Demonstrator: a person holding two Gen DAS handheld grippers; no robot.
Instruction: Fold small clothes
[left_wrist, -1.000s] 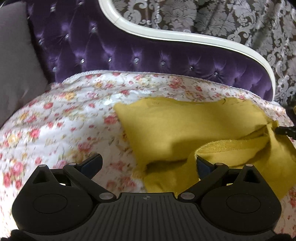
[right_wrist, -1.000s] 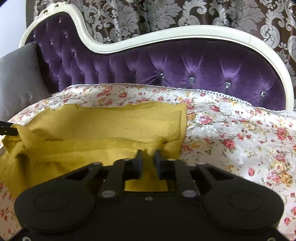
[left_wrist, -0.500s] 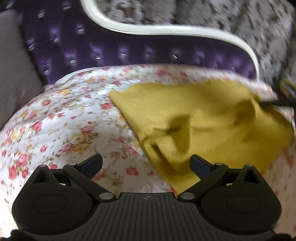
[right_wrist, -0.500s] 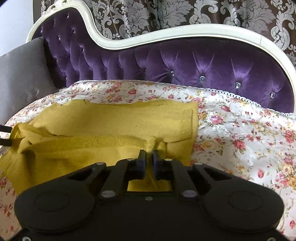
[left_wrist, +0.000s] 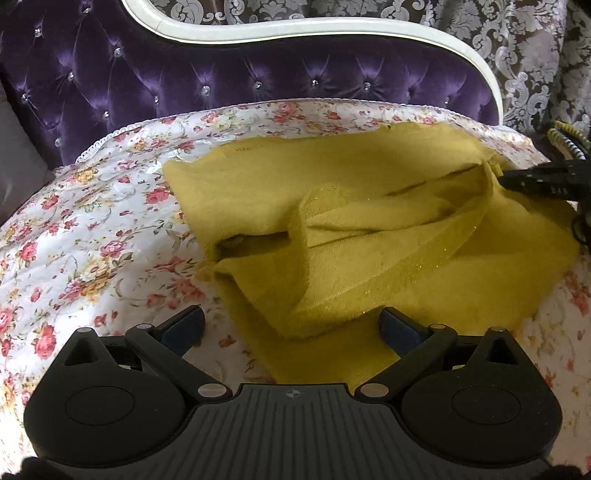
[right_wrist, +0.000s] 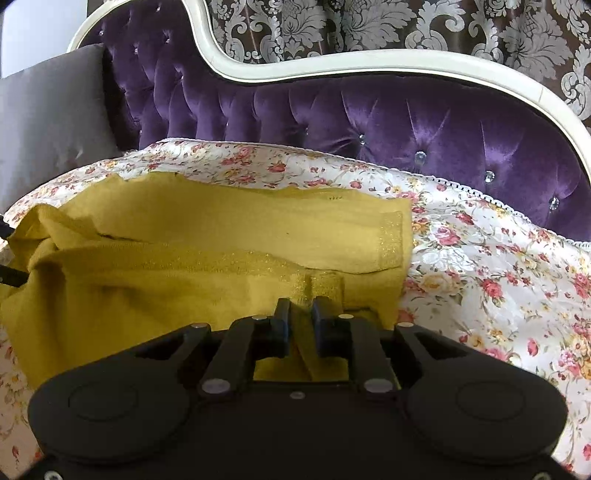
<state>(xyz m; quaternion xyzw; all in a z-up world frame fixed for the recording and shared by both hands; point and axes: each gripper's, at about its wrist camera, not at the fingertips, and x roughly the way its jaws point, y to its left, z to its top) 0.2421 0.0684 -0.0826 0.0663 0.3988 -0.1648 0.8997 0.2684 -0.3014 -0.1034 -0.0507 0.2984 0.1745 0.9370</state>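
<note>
A: Surface? 
B: Sofa seat under a white floral cover (left_wrist: 92, 229), pink and yellow roses, lace edging along the back. Behind it a tufted purple backrest (right_wrist: 406, 122) with crystal studs and a curved cream frame (right_wrist: 369, 62).

A: Room beyond?
B: Dark damask curtain (right_wrist: 332, 26) with silver leaf pattern. Grey cushion (right_wrist: 48, 110) at the sofa's left end, seen from the right wrist.

A: The garment?
B: Mustard-yellow garment (left_wrist: 351, 221), lying on the floral cover, partly folded. A glittery hem band runs across it. Far layer flat; near layer bunched and lifted into a ridge.

A: Left gripper (left_wrist: 291, 325)?
B: Fingers spread wide, nothing between them. It hovers over the near edge of the cloth; contact cannot be judged.

A: Right gripper (right_wrist: 301, 314)?
B: Fingers drawn narrow, pinching a fold of the glittery hem (right_wrist: 317, 284). From the left wrist view, its black tip shows at the right, meeting the raised edge of the fabric. A yellow-and-black striped cable (left_wrist: 565, 136) sits behind it.
</note>
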